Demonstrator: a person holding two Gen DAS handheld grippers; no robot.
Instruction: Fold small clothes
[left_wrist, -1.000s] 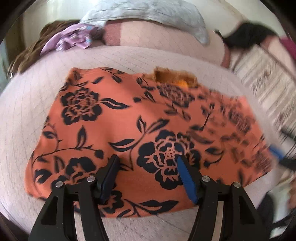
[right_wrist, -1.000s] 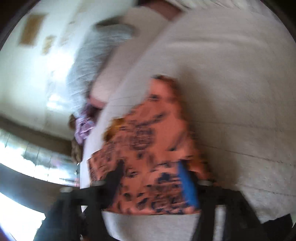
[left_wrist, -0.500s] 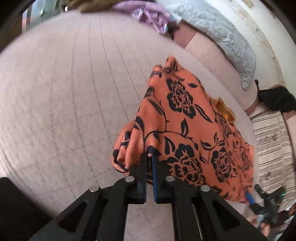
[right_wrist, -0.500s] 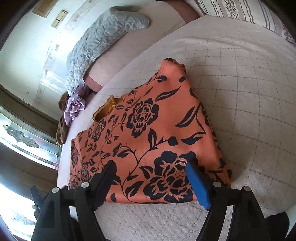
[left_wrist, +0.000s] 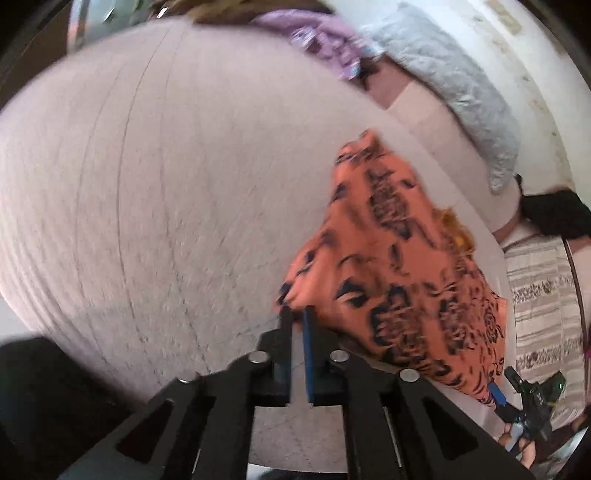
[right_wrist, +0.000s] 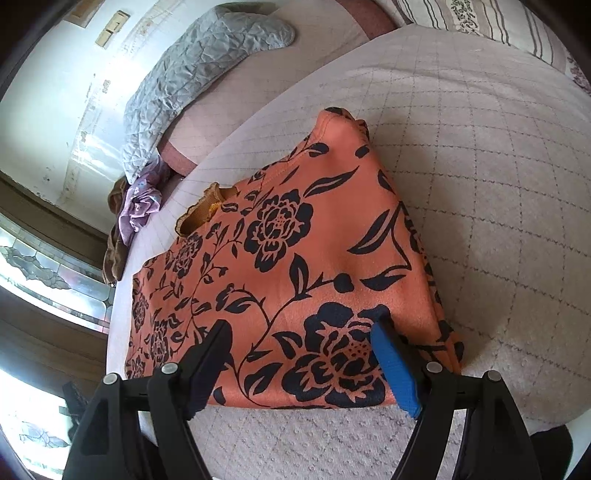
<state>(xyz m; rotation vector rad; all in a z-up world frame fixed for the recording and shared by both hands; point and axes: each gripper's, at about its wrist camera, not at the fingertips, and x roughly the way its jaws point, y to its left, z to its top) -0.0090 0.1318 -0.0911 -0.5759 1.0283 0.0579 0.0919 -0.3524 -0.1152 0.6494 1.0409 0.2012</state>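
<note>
An orange garment with black flowers (right_wrist: 314, 258) lies folded on the pale quilted bed (right_wrist: 498, 166); a mustard frilled edge (right_wrist: 201, 210) sticks out at its far side. My right gripper (right_wrist: 306, 354) is open, its fingers straddling the garment's near edge just above the cloth. In the left wrist view the garment (left_wrist: 399, 266) is blurred and lies to the right. My left gripper (left_wrist: 297, 317) is shut on the garment's near left corner. The right gripper (left_wrist: 517, 402) shows at the garment's far right corner there.
A grey quilted pillow (right_wrist: 192, 70) and a pink bolster (right_wrist: 207, 122) lie at the bed's head. A purple cloth bundle (right_wrist: 138, 206) sits beside brown fabric at the bed's edge. A striped blanket (left_wrist: 543, 306) lies past the garment. A window (right_wrist: 44, 273) is at left.
My left gripper closed on the garment's corner and has drawn it sideways; its view now blurs with motion. My right gripper has stayed open over the near edge, steadying.
</note>
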